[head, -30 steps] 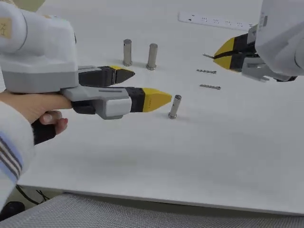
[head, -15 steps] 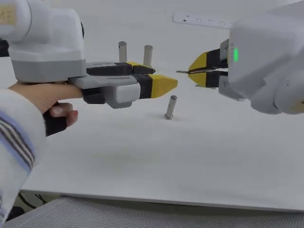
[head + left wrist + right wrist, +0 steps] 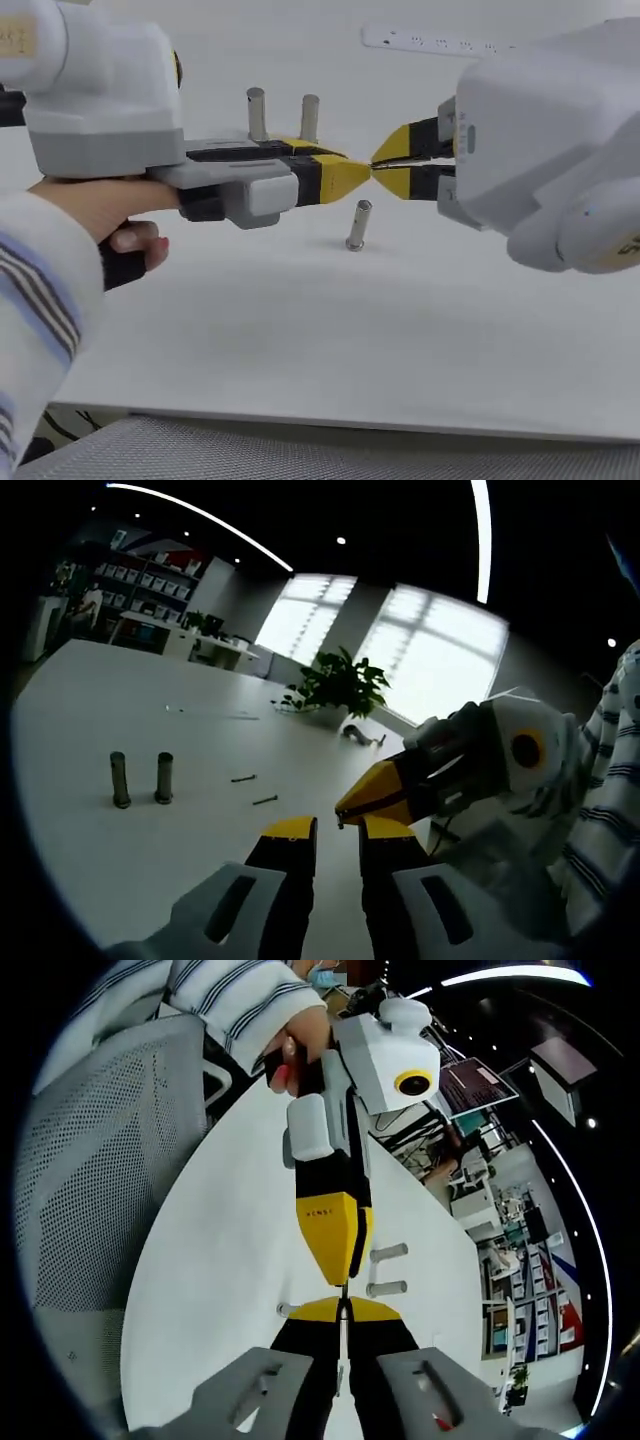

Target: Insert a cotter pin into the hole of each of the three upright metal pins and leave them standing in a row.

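Observation:
Three upright metal pins stand on the white table: two at the back (image 3: 257, 110) (image 3: 310, 115) and one nearer (image 3: 358, 225). Above the near pin, my right gripper (image 3: 385, 165) is shut on a thin cotter pin (image 3: 343, 1325) whose free end sticks out toward my left gripper (image 3: 355, 170). The two grippers meet tip to tip in the air. In the left gripper view my left gripper (image 3: 338, 828) has a narrow gap between its jaws, and the cotter pin's end (image 3: 341, 823) sits at that gap. Whether the jaws touch the pin I cannot tell.
Two more cotter pins (image 3: 243, 778) (image 3: 265, 800) lie on the table right of the back pins (image 3: 120, 780) (image 3: 163, 778). A white power strip (image 3: 440, 43) lies along the far edge. A grey mesh chair (image 3: 300, 450) is at the table's near edge.
My right gripper has carried the cotter pin left and toward me until it meets the left gripper's tips. My left gripper has risen and its jaws have narrowed from wide open.

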The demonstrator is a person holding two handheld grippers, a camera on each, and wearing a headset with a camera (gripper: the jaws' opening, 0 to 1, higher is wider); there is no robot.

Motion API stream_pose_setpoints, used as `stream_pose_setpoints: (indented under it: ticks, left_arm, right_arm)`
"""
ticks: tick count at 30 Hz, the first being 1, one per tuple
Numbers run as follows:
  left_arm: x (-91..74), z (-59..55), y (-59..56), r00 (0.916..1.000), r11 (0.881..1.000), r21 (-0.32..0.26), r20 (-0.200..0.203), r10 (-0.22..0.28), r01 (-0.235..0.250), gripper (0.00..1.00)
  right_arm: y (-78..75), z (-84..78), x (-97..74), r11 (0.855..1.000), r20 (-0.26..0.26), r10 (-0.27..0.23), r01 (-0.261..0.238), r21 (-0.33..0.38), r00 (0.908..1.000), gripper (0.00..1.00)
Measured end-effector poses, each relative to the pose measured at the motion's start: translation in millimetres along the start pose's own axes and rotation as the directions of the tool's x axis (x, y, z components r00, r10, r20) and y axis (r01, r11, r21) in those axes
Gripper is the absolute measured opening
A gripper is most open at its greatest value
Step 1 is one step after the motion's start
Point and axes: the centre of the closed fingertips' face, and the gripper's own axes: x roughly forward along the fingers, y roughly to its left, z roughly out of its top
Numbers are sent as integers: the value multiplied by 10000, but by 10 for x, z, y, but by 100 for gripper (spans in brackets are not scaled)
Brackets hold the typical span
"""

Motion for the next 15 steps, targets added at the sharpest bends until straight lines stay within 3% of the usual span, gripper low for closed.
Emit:
stream_pose_setpoints:
  ticks: [7,15]
  left_arm:
    - [12,30,55,9994,9999,-121,321,89,-85,4]
    - [1,48,-6,9986,9993,-250,464,-254,266,0]
  right_arm:
    - [-10,44,-25,9999,94,-127,126,102,9999,0]
    - [-36,72,-54,9995,139,-250,247,188,9996,0]
